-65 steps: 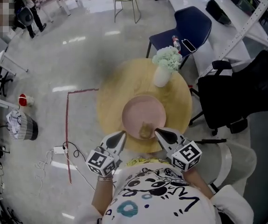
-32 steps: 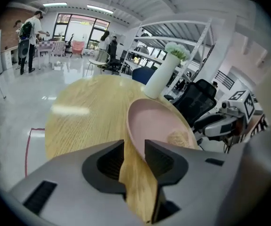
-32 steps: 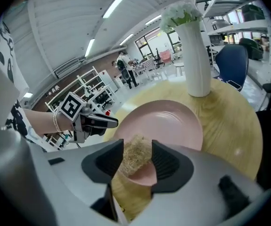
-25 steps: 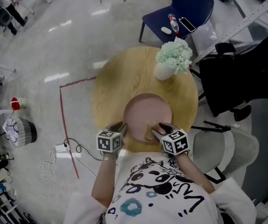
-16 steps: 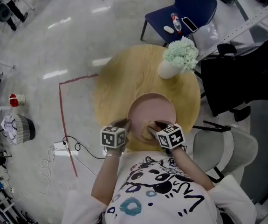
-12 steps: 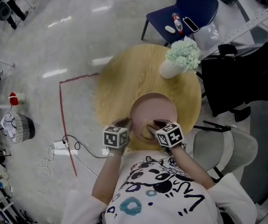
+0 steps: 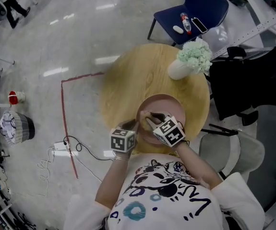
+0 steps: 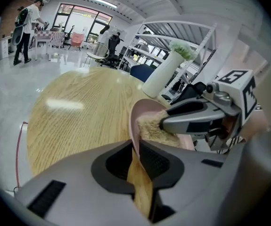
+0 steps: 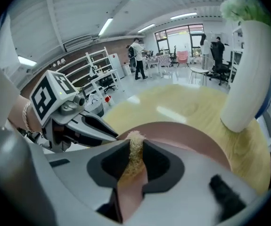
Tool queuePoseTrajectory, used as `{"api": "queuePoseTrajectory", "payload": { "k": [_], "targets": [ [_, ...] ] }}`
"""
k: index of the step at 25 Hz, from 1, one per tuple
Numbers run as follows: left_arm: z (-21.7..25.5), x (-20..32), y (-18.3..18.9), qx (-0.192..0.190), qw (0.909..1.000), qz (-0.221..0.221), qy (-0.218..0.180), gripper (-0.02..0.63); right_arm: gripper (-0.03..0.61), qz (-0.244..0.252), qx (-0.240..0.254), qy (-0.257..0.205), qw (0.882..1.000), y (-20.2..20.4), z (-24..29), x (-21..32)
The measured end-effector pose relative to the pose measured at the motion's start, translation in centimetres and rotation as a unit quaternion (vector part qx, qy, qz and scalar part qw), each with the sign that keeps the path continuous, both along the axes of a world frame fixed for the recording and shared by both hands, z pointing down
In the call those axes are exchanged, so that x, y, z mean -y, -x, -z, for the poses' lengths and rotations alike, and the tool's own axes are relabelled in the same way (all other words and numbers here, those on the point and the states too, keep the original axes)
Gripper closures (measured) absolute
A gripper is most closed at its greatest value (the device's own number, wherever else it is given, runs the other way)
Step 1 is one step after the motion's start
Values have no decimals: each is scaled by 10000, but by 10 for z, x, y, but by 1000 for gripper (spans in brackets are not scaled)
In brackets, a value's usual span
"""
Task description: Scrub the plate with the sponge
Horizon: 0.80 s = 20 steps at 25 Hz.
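Where the round wooden table [image 7: 128, 80] fills the middle of the head view, a dark blue chair [image 7: 210, 1] stands beyond its far edge. Pink plate [image 7: 170, 104] lies on the table's near side, close to the person. White vase [image 7: 178, 70] of pale green flowers stands on the far right of the table, apart from the plate.

Left gripper [image 7: 132, 125]: at the plate's near-left edge. Its jaws have just been closing. In the left gripper view [image 8: 136, 152] the thin pink rim [image 8: 134, 126] runs between the pads, clamped.

Right gripper [image 7: 147, 116]: reaches in over the plate from the near side, marker cube uppermost. Its jaws have just been closing. In the right gripper view [image 9: 135, 147] they are pinched on a tan, fuzzy sponge [image 9: 135, 154].

Sponge [image 8: 151, 128] rests against the plate's inner face, toward its left side, near the left gripper's tips.
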<state>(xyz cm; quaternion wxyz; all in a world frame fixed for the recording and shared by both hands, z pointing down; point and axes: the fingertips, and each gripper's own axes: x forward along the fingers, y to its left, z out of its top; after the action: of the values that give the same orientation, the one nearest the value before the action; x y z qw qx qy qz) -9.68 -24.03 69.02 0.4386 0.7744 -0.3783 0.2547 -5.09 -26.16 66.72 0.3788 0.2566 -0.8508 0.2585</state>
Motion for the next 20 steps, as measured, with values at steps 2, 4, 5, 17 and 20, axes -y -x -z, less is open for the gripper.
{"api": "queuePoseTrajectory", "payload": {
  "k": [2,4,5,17,20],
  "targets": [
    [-1,0,0,18,10000,-3,-20,558,486,239,-174,-125,9995,7,-4,7],
    [-3,1,1,26,10000,-6,-16,560,486,387,-321,-240,9984,10,-8,13],
    [-5,1,1,18,10000,2,-5,560,488,433,-383,-298,9979,10,-9,16],
    [-1,1,3,-3,9997,236,6,566,488,286,-1252,-864,9880,-45,-9,56],
    [-1,2,2,16,9995,314,-23,568,488,244,-1560,-845,9838,-73,-7,51]
  ]
}}
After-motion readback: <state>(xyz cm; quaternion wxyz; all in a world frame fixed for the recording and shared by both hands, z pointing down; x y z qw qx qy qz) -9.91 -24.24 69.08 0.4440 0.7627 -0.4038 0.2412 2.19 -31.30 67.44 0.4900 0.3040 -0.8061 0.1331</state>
